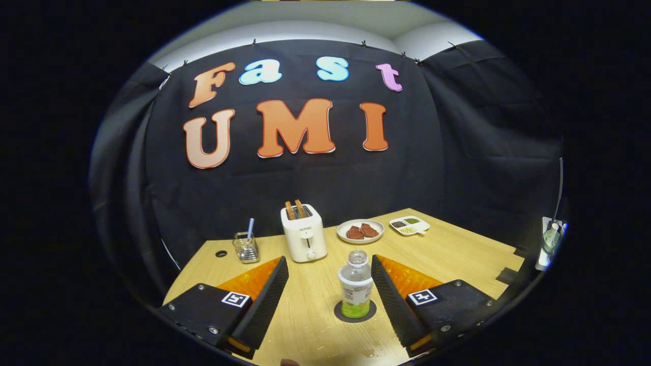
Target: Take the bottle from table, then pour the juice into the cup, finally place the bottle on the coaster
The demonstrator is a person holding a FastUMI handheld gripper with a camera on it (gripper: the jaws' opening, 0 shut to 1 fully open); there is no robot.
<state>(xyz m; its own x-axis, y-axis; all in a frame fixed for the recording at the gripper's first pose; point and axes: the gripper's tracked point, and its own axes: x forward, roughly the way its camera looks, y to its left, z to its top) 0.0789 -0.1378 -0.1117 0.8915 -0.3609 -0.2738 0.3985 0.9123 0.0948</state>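
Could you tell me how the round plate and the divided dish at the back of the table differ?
The round plate is circular with one open well and holds two reddish-brown pieces; the divided dish is roughly rectangular, split into compartments holding small heaps of dark, green and pale bits. The plate sits nearer the toaster; the dish lies beyond it, toward the table's edge. Both are white and shallow. The hand-held gripper is open, well short of both.

The bottle (355,284) hides most of the coaster (355,311) beneath it.
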